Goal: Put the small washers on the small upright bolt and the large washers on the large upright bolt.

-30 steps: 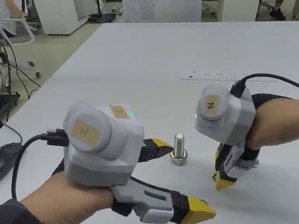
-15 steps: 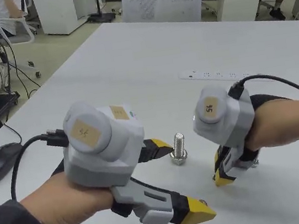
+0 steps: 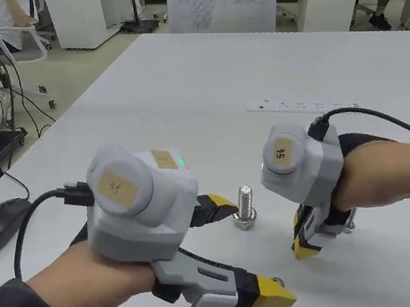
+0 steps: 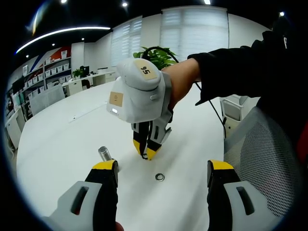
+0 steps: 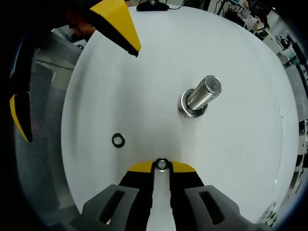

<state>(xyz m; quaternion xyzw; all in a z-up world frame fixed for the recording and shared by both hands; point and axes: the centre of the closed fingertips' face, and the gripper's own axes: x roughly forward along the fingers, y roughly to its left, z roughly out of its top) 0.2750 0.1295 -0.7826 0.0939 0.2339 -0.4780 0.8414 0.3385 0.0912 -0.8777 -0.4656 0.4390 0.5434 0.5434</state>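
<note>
Right gripper (image 3: 304,247) tip-down on the white table (image 5: 240,57), jaws pinched on a washer (image 5: 162,164). Left gripper (image 4: 161,164) with jaws spread wide, gripping nothing. Second washer (image 5: 118,140) flat on the table between the two grippers. Upright bolt (image 5: 199,98) nearby, apart from both washers.

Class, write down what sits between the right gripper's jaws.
A small washer, pinched at the tips of the right gripper. Whether it rests on the table is hidden.
</note>
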